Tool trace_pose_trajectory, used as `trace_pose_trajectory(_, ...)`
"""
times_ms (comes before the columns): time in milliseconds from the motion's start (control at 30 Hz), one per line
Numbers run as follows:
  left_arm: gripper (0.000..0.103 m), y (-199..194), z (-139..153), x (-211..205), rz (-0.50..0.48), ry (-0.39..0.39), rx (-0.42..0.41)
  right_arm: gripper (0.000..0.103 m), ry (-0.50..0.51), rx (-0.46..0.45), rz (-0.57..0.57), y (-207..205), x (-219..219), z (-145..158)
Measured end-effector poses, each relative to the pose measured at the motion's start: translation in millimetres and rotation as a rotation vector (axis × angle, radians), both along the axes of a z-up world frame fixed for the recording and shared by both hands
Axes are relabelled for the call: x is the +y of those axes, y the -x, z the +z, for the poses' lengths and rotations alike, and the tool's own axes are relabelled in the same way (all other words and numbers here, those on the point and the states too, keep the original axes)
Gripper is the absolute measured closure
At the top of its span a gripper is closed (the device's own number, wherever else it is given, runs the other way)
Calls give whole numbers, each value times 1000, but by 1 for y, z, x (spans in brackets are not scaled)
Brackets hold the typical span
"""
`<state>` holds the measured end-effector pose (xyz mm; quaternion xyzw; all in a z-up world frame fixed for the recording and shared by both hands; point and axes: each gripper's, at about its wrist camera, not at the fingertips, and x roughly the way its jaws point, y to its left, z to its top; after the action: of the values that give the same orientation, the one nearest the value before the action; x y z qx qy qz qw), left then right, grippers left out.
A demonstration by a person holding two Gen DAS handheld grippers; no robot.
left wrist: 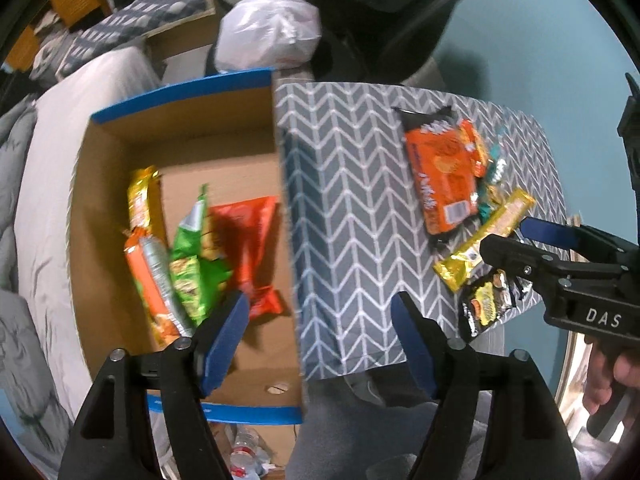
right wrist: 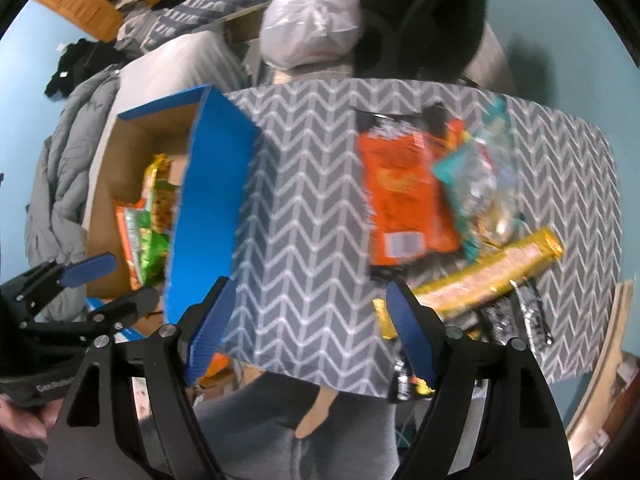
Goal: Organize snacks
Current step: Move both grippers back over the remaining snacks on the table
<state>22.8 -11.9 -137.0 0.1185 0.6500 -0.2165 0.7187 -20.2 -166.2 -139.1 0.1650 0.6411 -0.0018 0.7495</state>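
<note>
From your left wrist camera, your left gripper [left wrist: 320,340] hangs with its blue-padded fingers spread wide and nothing between them, above the near edge where the cardboard box [left wrist: 100,208] meets the chevron-patterned surface [left wrist: 344,208]. Inside the box lie a red bag [left wrist: 250,240], a green snack bag [left wrist: 192,256], an orange packet [left wrist: 150,288] and a yellow-orange packet [left wrist: 140,196]. On the chevron surface, right of the box, rests an orange cookie pack [left wrist: 442,176] with small wrapped candies [left wrist: 490,168] beside it, a long yellow bar [left wrist: 484,240] just nearer, and a dark snack packet [left wrist: 486,300] at the near edge. Your right gripper [left wrist: 520,240] reaches in from the right, its tips at the yellow bar; this view does not show whether it grips. From your right wrist camera, the right gripper [right wrist: 310,328] is released and wide open, its right finger [right wrist: 412,332] overlapping the near end of the yellow bar [right wrist: 492,272]. The orange cookie pack [right wrist: 404,192] and a teal candy bag [right wrist: 476,184] lie beyond it, and the blue-sided box [right wrist: 208,200] sits left, with your left gripper [right wrist: 108,280] near it.
</note>
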Motion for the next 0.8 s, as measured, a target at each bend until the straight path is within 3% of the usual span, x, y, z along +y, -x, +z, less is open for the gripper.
trace_pose_trajectory(433,26,26,-3,-74,-160,-18,-20,24,34,32,-89,46,-88,-8)
trace_pose_trajectory(533,22,32,-6,-89,-189,-20,-24,24,39,43,-97,55,-106,-14)
trace_pose_trajectory(800,22,54,-24,-134,-309,-55,-43,24,81,52,-91,75,-150,-37)
